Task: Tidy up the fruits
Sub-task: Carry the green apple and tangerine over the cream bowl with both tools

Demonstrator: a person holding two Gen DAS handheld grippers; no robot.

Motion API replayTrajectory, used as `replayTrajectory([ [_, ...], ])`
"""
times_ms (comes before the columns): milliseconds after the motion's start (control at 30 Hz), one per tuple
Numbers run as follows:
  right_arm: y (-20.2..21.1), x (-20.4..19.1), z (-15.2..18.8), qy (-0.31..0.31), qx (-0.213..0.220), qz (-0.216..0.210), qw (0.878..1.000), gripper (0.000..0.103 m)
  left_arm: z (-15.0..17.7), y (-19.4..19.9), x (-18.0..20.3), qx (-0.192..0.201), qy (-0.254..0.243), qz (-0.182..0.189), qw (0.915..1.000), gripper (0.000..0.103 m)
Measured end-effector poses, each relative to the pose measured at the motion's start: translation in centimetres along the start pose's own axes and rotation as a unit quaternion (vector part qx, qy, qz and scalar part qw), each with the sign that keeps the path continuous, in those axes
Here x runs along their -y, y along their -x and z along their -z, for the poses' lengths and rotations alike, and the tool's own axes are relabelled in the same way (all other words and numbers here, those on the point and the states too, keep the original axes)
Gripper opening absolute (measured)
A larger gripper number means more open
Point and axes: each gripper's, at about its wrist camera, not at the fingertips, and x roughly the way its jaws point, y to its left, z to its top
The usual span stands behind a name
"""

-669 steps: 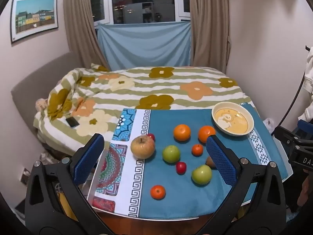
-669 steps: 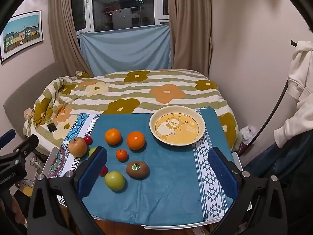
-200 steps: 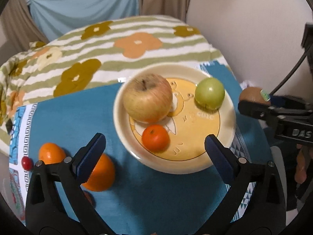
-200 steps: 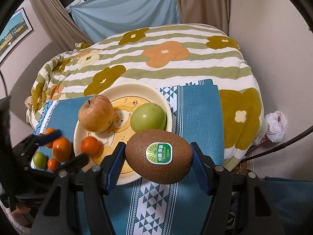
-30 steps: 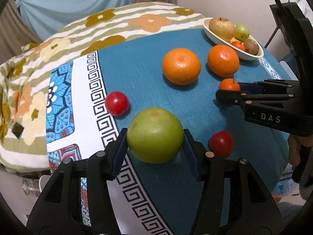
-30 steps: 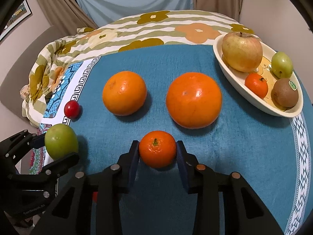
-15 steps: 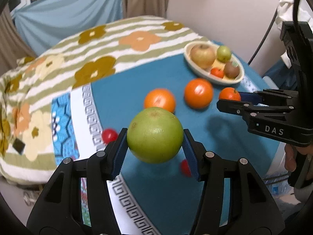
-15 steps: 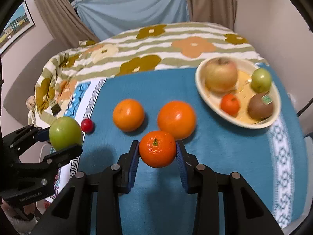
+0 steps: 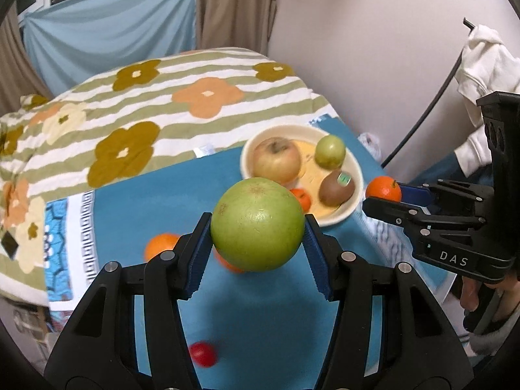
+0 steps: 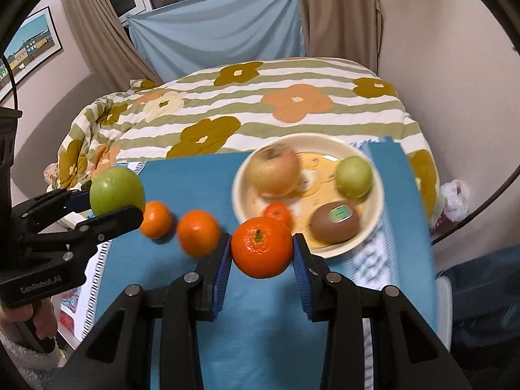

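My left gripper (image 9: 258, 224) is shut on a large green fruit (image 9: 258, 224), held in the air above the blue cloth. My right gripper (image 10: 261, 248) is shut on a small mandarin (image 10: 261, 247), just in front of the cream bowl (image 10: 239, 208). The bowl holds a big apple (image 10: 274, 170), a small green fruit (image 10: 353, 177), a kiwi (image 10: 334, 224) and a small mandarin (image 10: 278, 213). Two oranges (image 10: 198, 232) lie on the cloth left of the bowl. In the left wrist view the right gripper (image 9: 383, 191) with its mandarin hangs right of the bowl (image 9: 352, 209).
A red cherry tomato (image 9: 203, 352) lies on the blue cloth (image 10: 260, 325) near the front. Behind the table is a bed with a flowered striped quilt (image 10: 260, 104). A wall and a black cable (image 9: 419, 117) are at the right. A person's hand (image 10: 35, 328) grips the left handle.
Both grippers rose off the cloth with their fruits and moved toward the bowl, which is now much closer in both views.
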Motion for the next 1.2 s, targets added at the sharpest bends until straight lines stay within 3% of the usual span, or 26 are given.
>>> replayTrajectory([
  [233,-0.9,5.2,-2.2,0.017,0.001,-0.014,1.000,0.034,-3.0,-4.2,4.0,0.000,0.017,-0.010,0.9998,0.059],
  [567,-3.9,10.9,-5.5,0.027,-0.005,-0.033,0.999,0.034,-8.0,-10.5,6.4,0.001,0.018,-0.027,0.9995,0.059],
  [833,-6.0,13.6,-6.4,0.018,-0.016,-0.041,0.999,0.034,-11.1,-16.1,6.9,-0.021,0.007,-0.033,0.9992,0.059],
  [1133,-7.4,15.1,-6.4,0.004,-0.020,-0.048,0.999,0.034,-11.8,-18.6,6.7,-0.041,0.004,-0.047,0.9981,0.059],
  [1167,-7.4,15.2,-6.4,0.002,-0.020,-0.047,0.999,0.034,-11.9,-18.4,6.6,-0.038,0.005,-0.045,0.9982,0.063],
  [1200,-7.4,15.3,-6.4,0.001,-0.020,-0.048,0.999,0.034,-12.0,-18.2,6.6,-0.034,0.006,-0.044,0.9984,0.079],
])
